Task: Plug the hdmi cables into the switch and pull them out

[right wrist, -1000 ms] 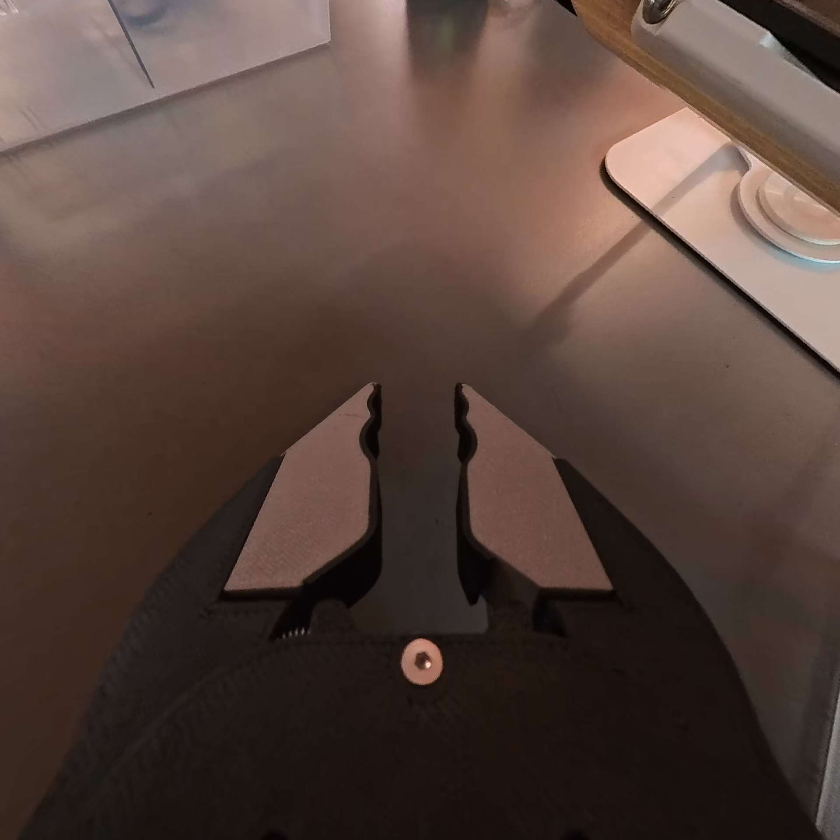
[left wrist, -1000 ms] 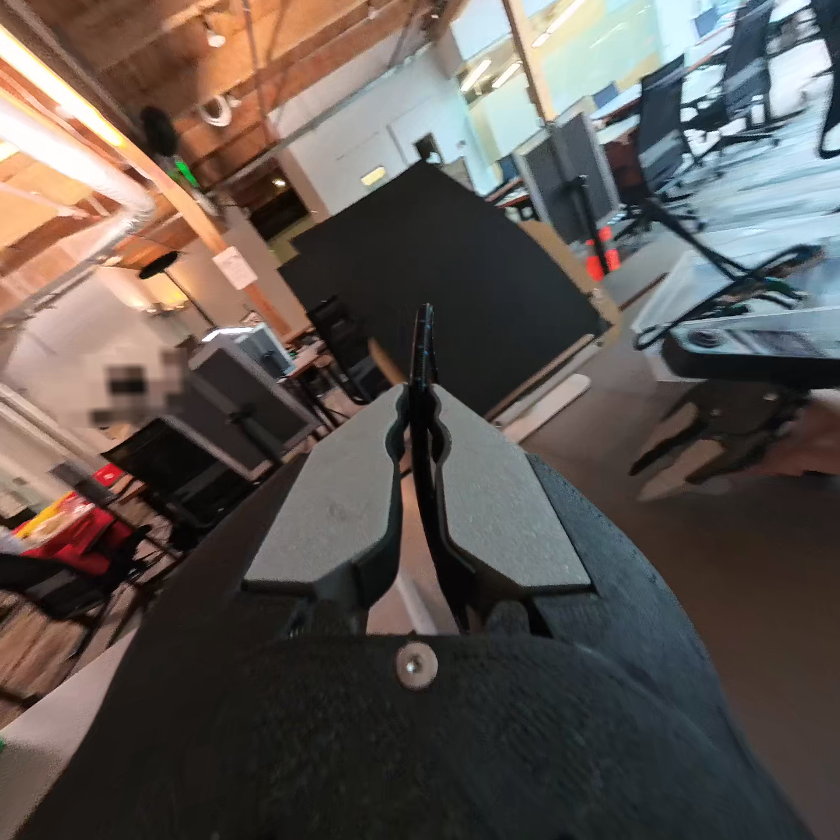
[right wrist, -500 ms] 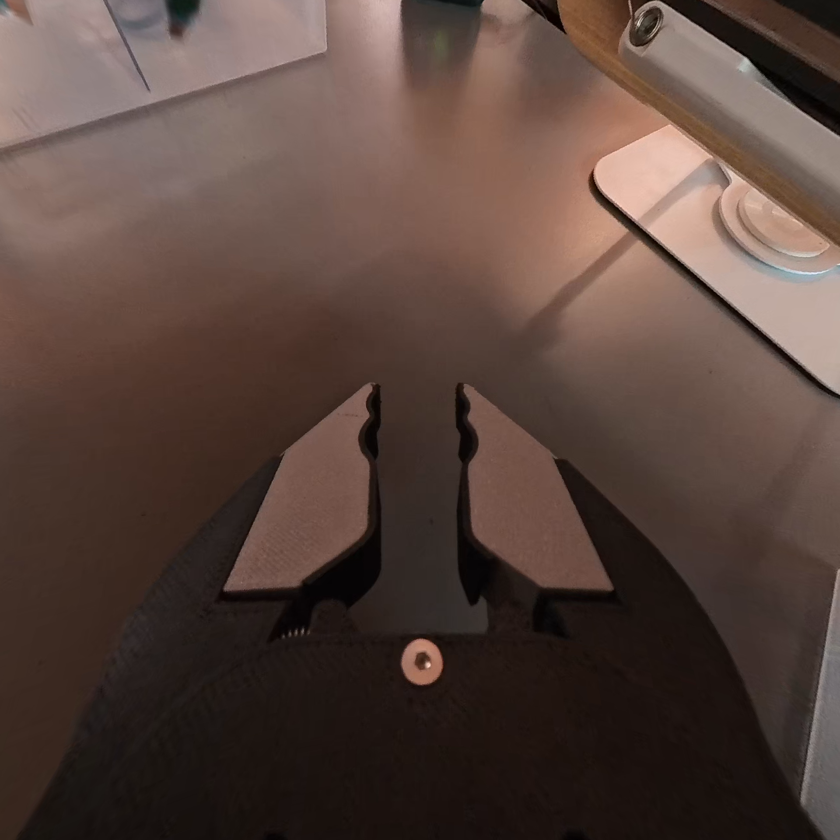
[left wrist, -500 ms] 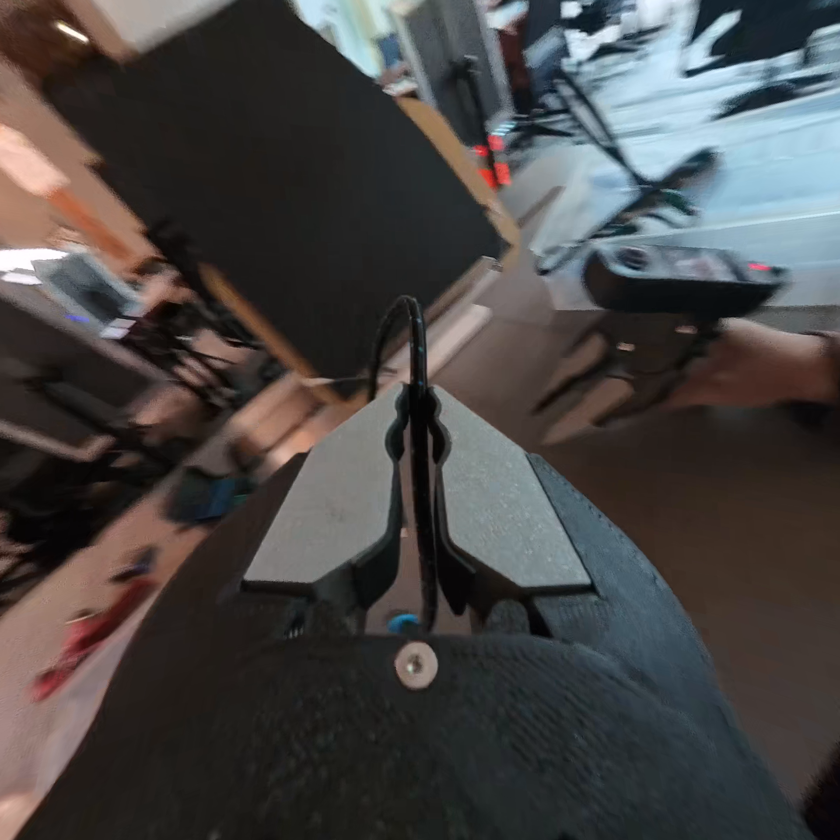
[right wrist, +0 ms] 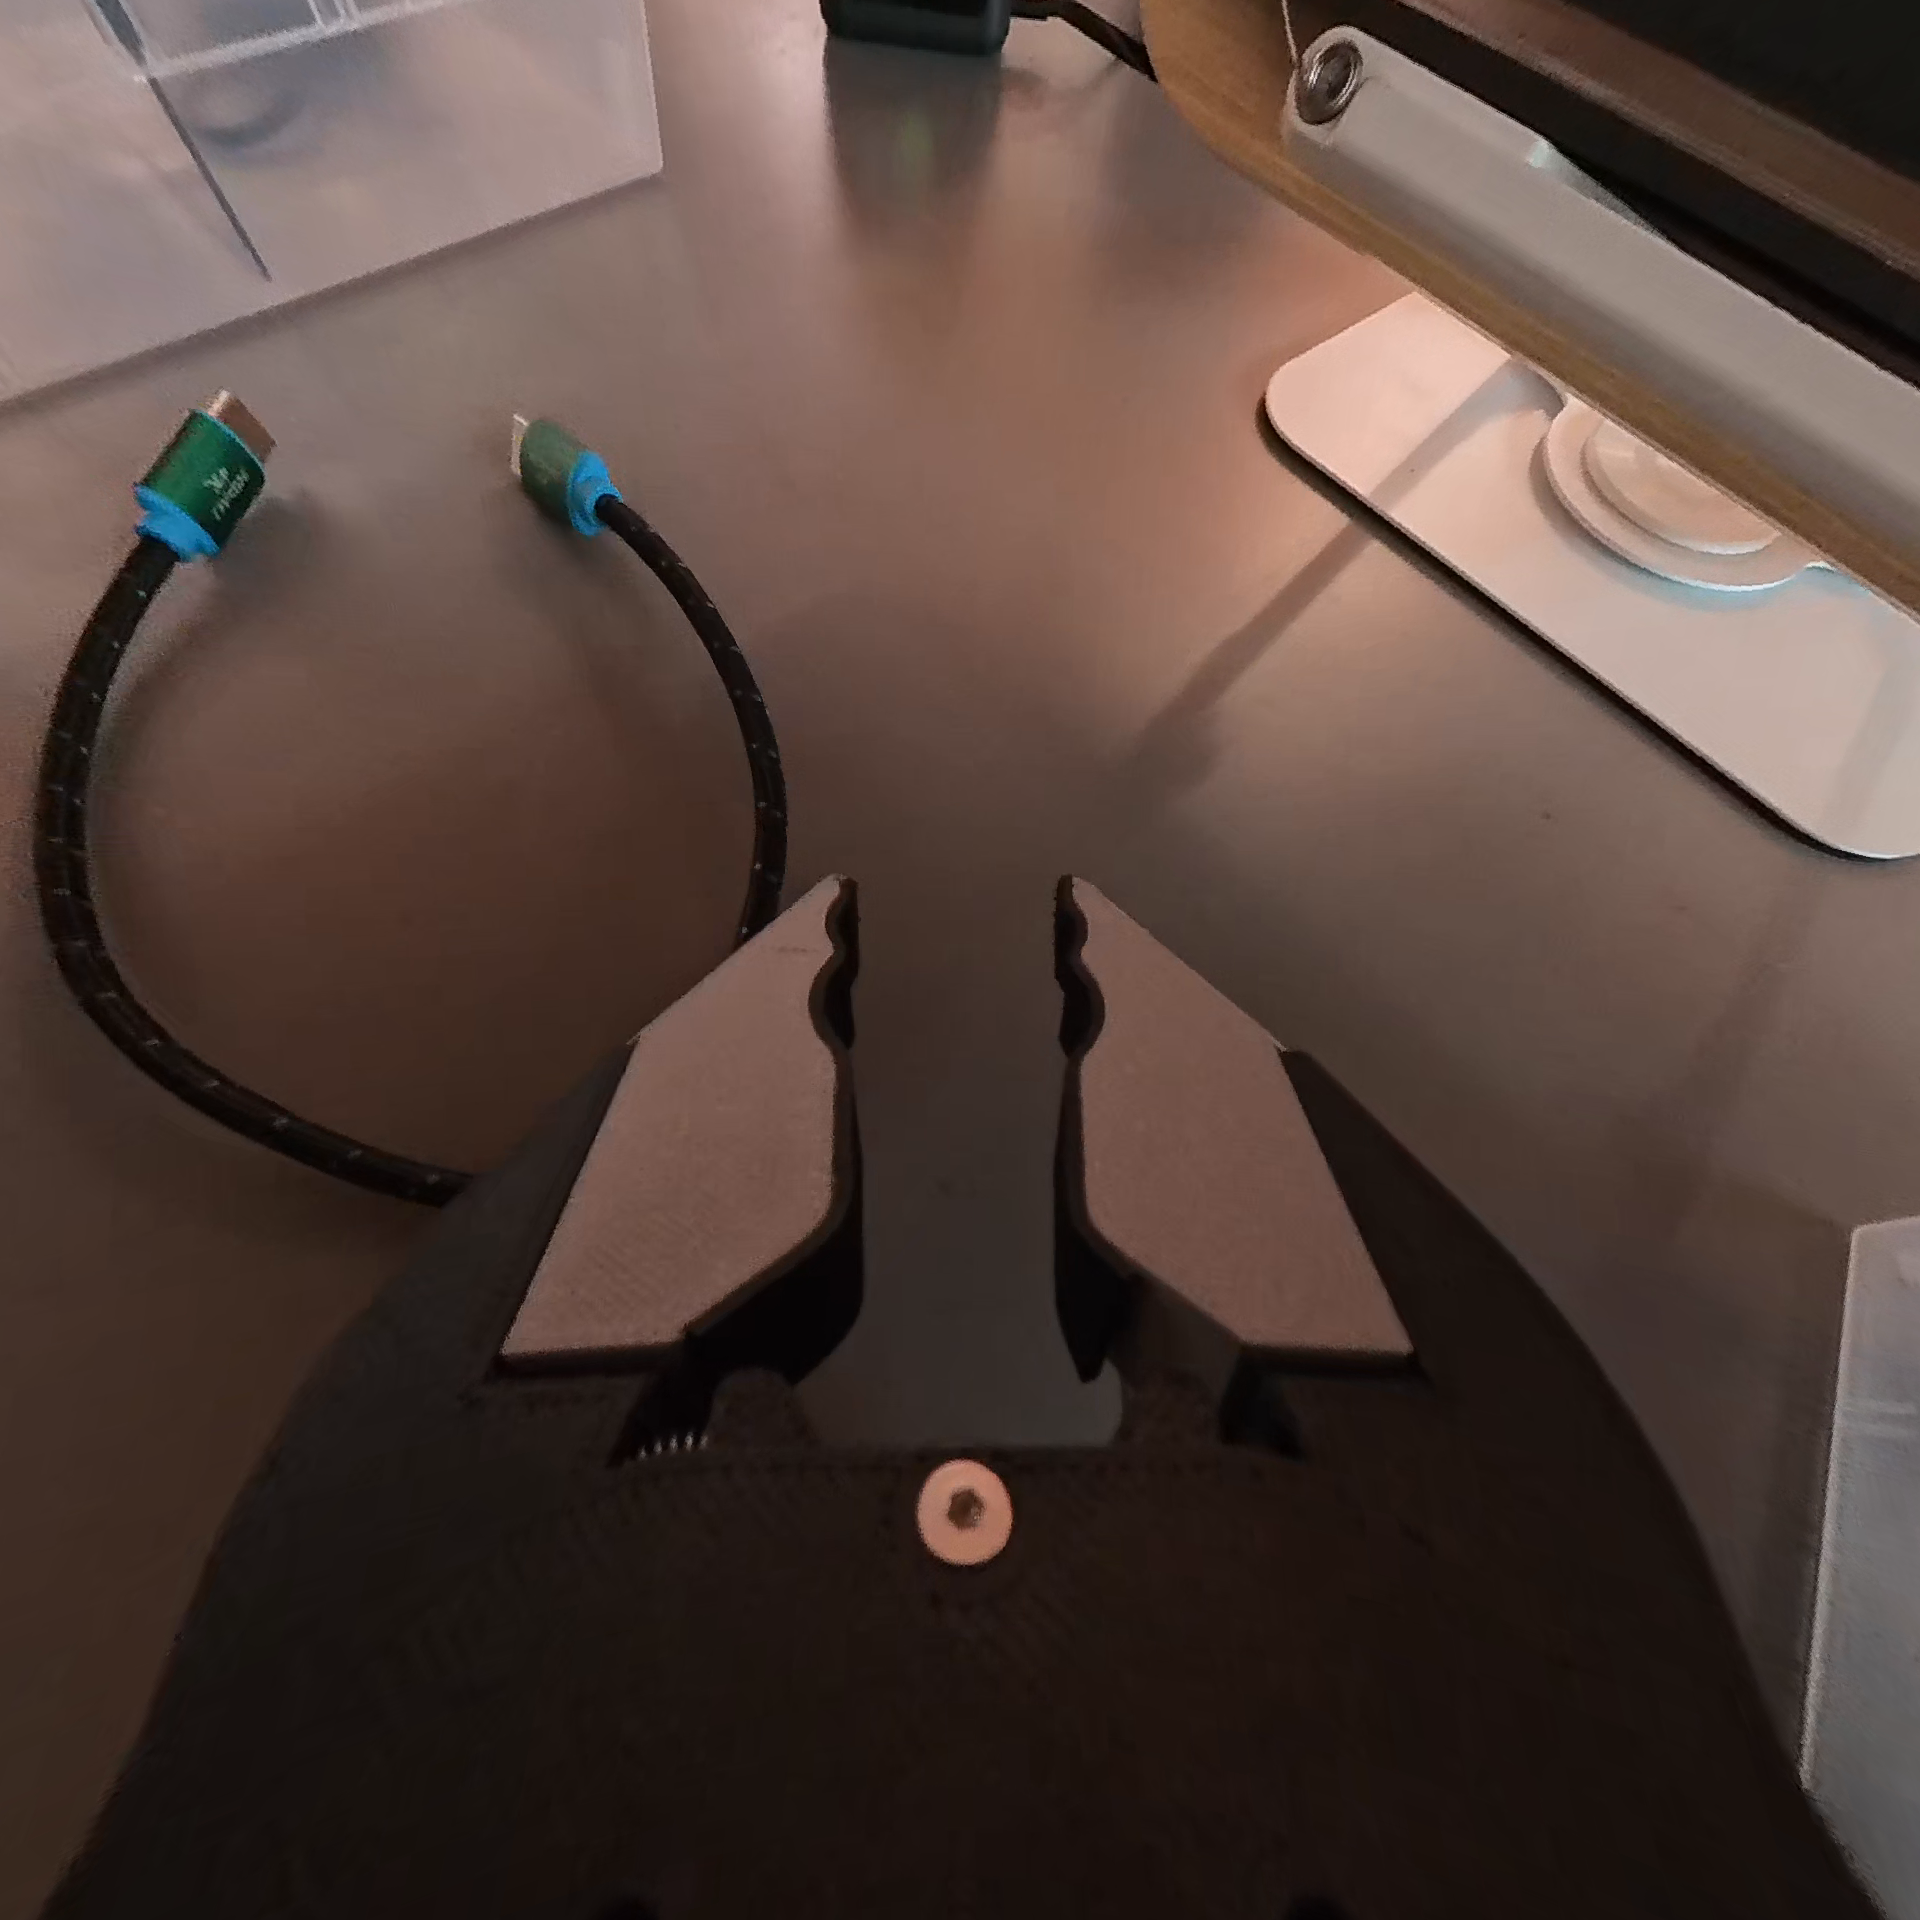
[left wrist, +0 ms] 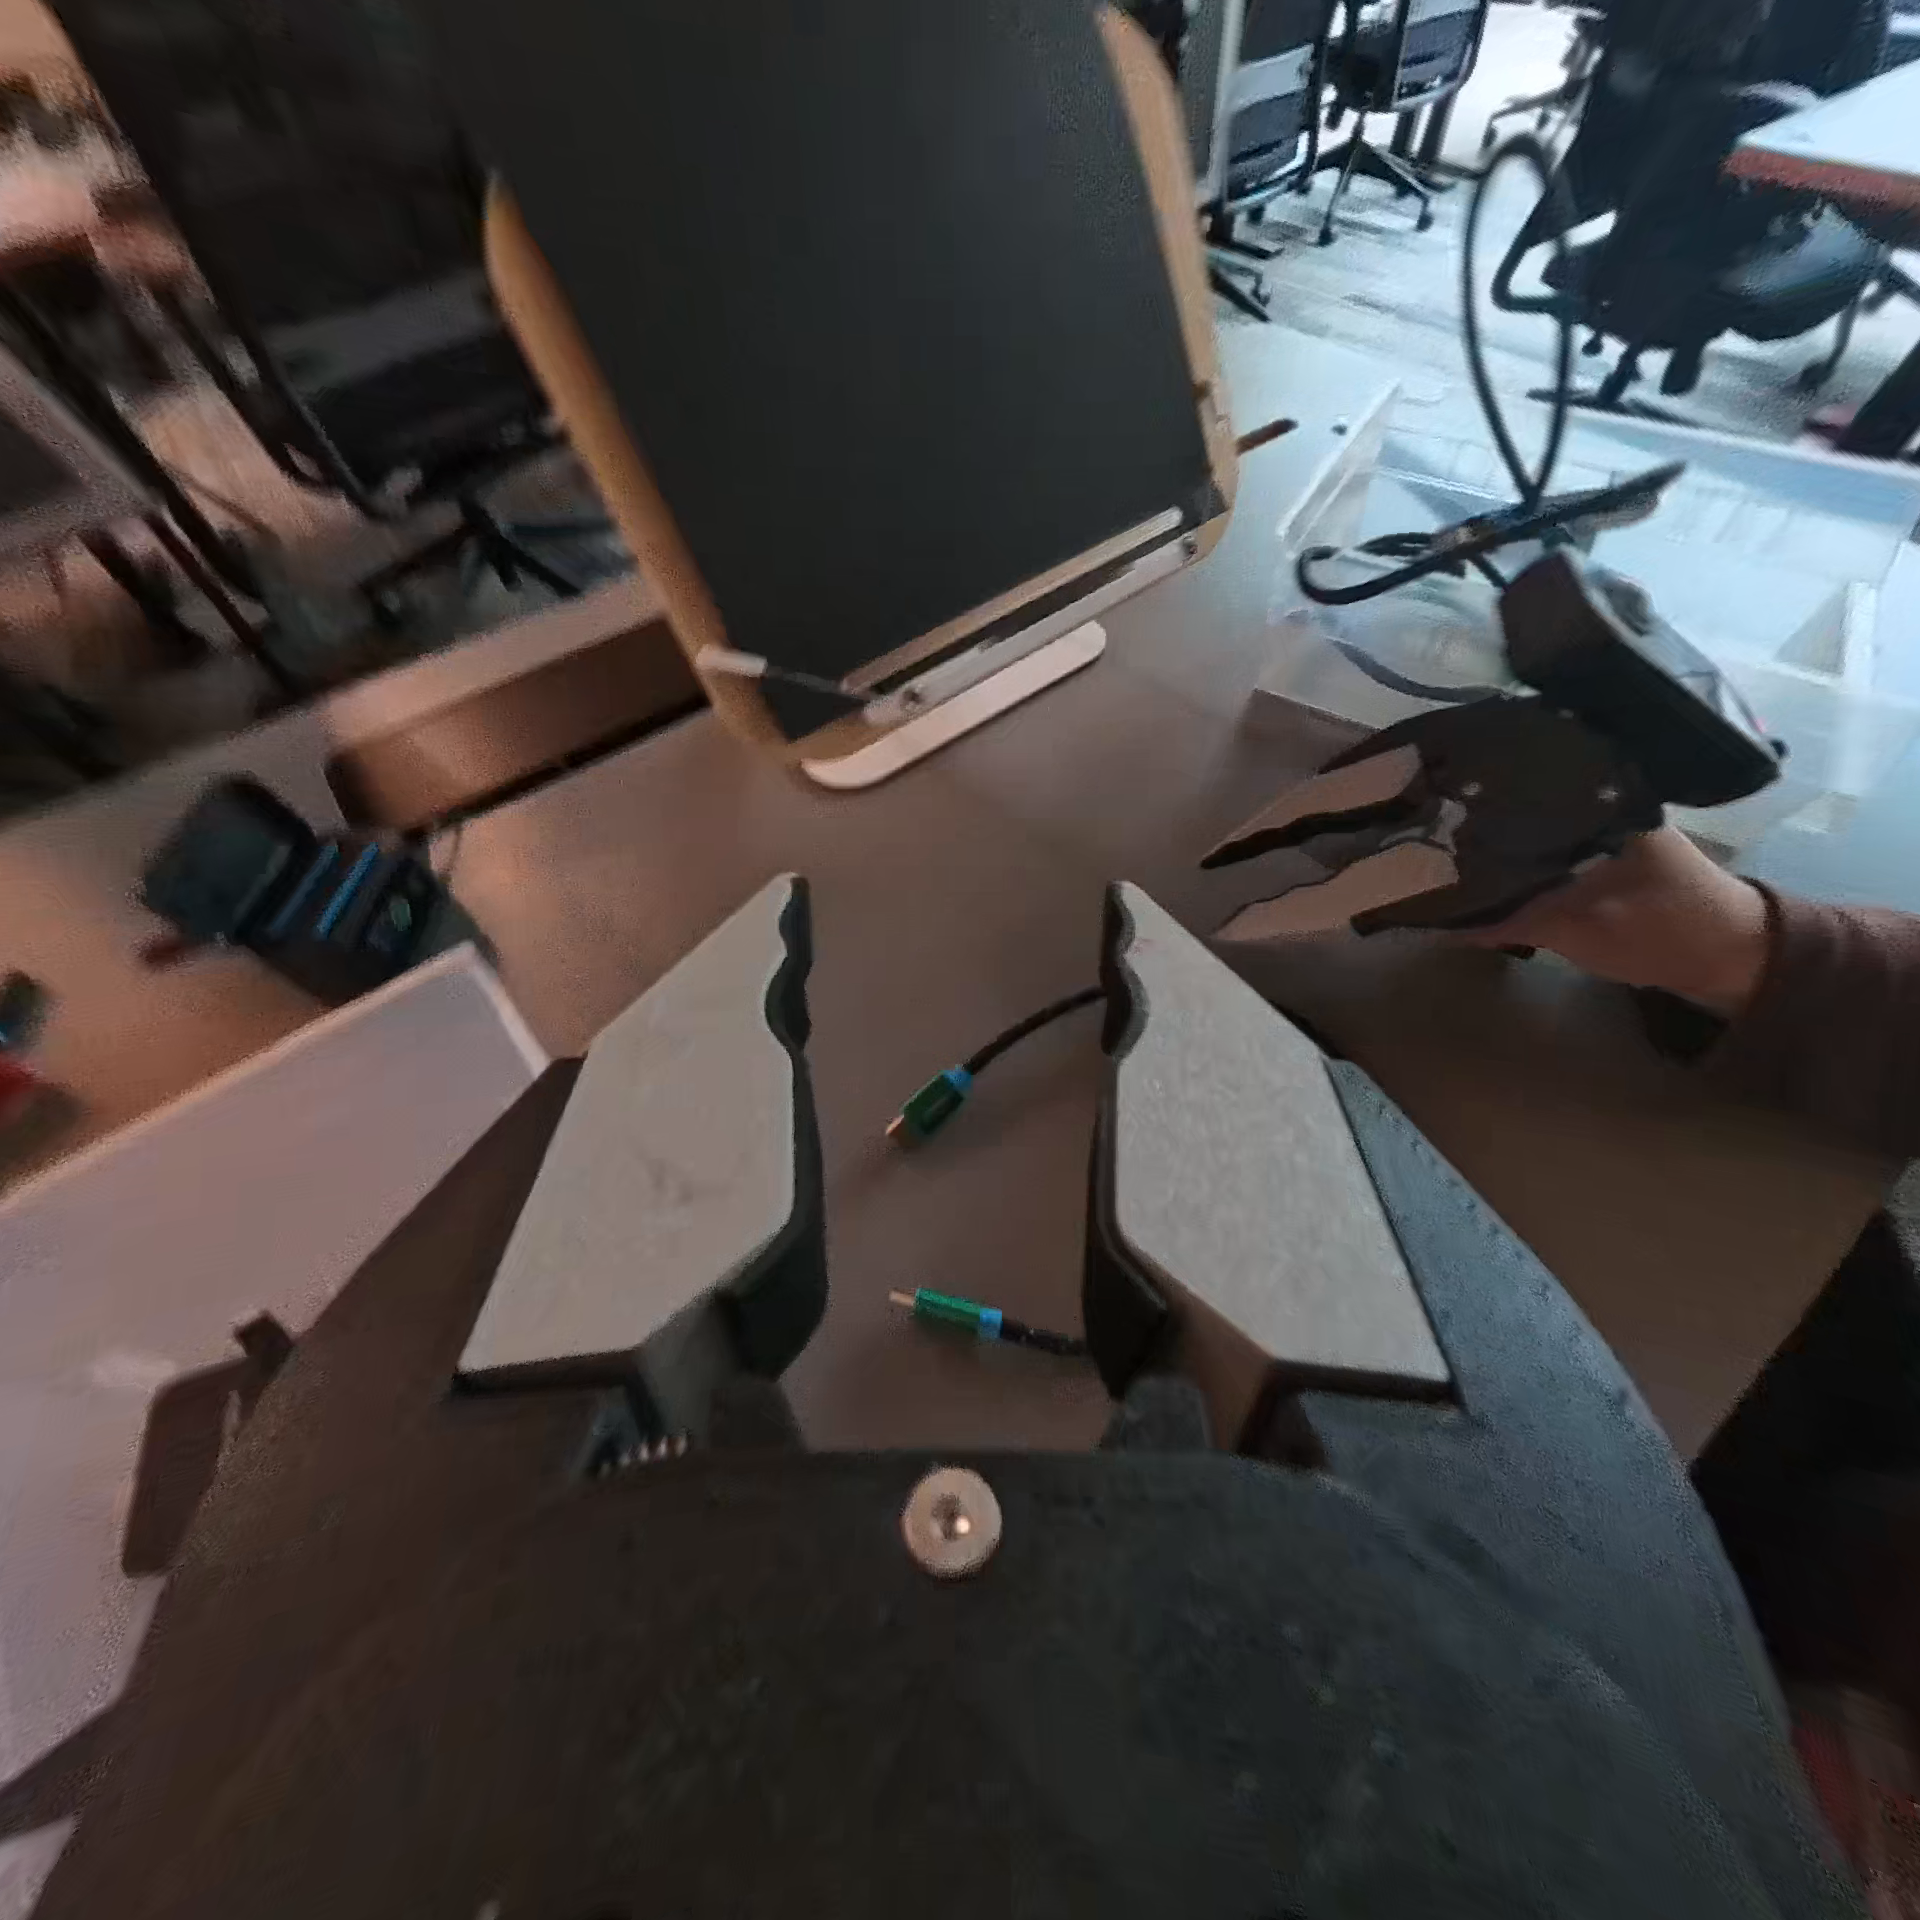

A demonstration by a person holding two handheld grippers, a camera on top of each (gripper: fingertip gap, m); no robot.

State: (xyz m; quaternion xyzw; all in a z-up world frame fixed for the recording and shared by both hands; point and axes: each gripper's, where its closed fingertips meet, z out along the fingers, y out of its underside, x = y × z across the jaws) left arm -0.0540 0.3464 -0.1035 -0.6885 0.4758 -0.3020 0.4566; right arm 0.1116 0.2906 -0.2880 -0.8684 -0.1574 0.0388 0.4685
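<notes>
Green metal plugs with blue collars catch the eye: the hdmi cable, black and braided, lies curled in a loop on the brown desk, both ends free and pointing away from the right gripper. The left gripper hangs above it, fingers spread wide, nothing between them but the desk and the two plugs below. The right gripper sits low beside the cable's loop, fingers parted and bare. A hand grips its handle. Off to the side stands the white monitor base.
</notes>
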